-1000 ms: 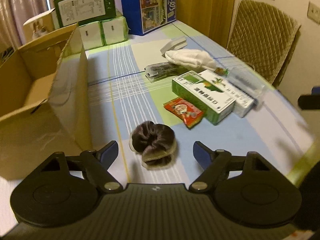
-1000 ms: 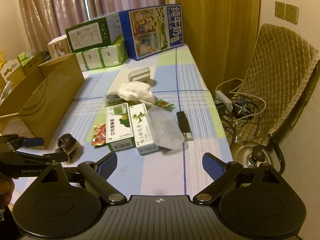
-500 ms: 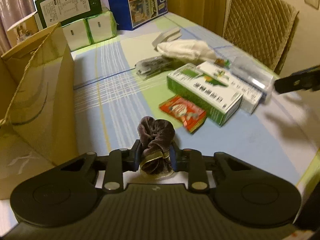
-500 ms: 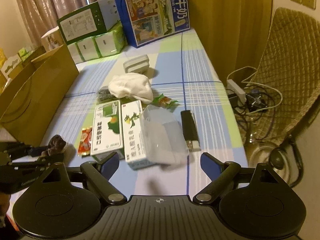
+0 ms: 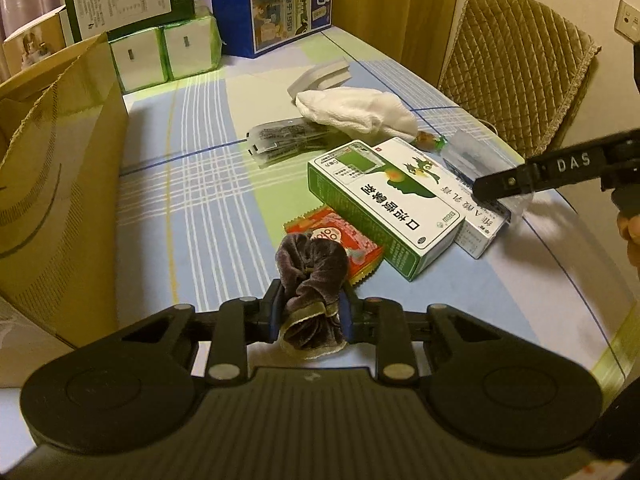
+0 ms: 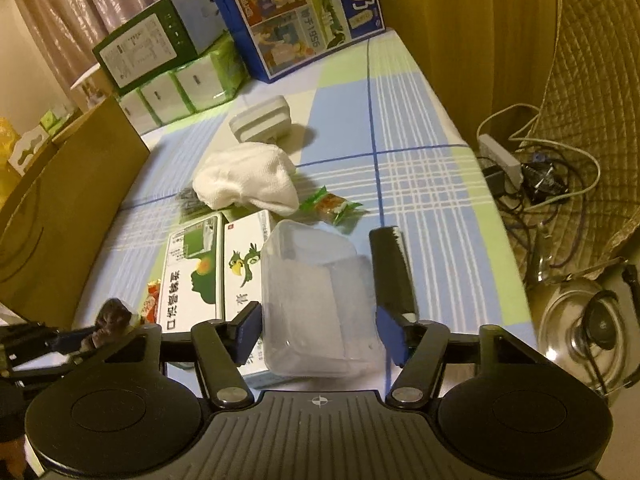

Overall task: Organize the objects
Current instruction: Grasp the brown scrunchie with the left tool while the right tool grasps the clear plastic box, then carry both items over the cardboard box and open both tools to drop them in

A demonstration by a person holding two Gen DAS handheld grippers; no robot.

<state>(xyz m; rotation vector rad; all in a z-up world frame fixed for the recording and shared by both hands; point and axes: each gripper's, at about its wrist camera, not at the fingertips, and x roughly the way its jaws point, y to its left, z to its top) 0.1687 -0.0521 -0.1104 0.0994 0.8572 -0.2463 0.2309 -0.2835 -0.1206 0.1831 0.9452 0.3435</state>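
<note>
Two grippers busy: left gripper (image 5: 310, 312), jaws pinching the velvet scrunchie (image 5: 310, 276) just above the worktop (image 5: 200, 208); right gripper (image 6: 320, 330), jaws spread either side of the clear plastic box (image 6: 316, 300). Best to lift the scrunchie clear, then swing towards the paper bag (image 5: 60, 184)

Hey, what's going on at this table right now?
A person is tidying a cluttered table with a handheld gripper in each hand. The left gripper has its jaws shut on a brown velvet scrunchie, held just in front of the red snack packet. The right gripper is open, its jaws on either side of a clear plastic container lying partly on the white medicine box, not yet gripping it. An open cardboard box sits at the left.
</note>
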